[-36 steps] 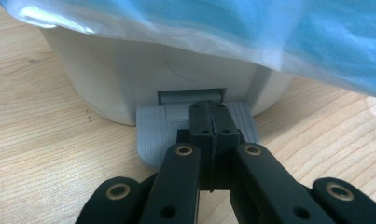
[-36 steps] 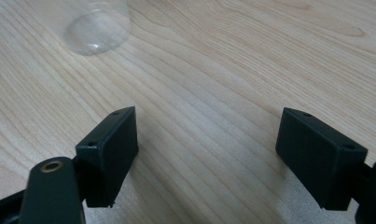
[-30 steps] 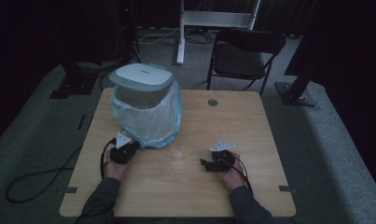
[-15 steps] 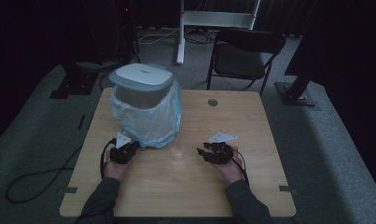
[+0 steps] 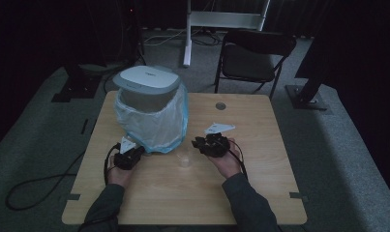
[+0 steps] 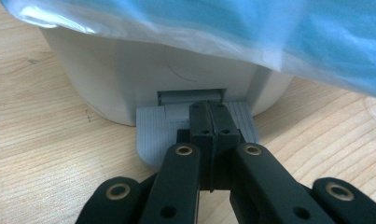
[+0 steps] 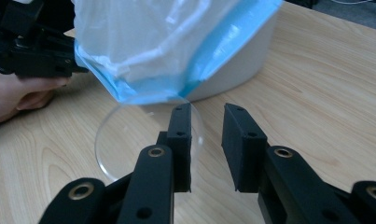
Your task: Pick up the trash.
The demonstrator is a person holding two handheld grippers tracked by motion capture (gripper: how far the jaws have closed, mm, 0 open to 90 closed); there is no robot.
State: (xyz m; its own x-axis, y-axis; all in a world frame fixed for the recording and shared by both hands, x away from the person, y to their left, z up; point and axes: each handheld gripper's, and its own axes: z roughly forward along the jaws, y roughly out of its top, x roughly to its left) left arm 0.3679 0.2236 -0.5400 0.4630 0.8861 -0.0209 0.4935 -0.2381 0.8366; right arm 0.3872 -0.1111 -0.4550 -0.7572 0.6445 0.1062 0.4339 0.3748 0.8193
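Note:
A white pedal bin (image 5: pixel 146 84) lined with a blue and white plastic bag (image 5: pixel 154 123) stands at the table's left rear. My left gripper (image 6: pixel 208 105) is shut, with its tips resting on the bin's grey foot pedal (image 6: pixel 150 135); the high view shows it (image 5: pixel 134 153) at the bin's front left. My right gripper (image 7: pixel 206 109) hovers above the table with a narrow gap between its jaws, which have just been closing, and nothing between them. Below and beyond its left jaw stands a clear plastic cup (image 7: pixel 125 144), also visible on the wood (image 5: pixel 185 159) near the bag's edge (image 7: pixel 167 46).
The wooden table (image 5: pixel 260 193) has bare room on the right and in front. A small round grommet (image 5: pixel 220 106) sits near the far edge. A black folding chair (image 5: pixel 253 58) stands behind the table. The person's other hand (image 7: pixel 17 100) shows at the left of the right gripper view.
My right gripper has lifted off the table and drifted left toward the bin, with its jaws narrower. The left gripper and the bin have stayed put.

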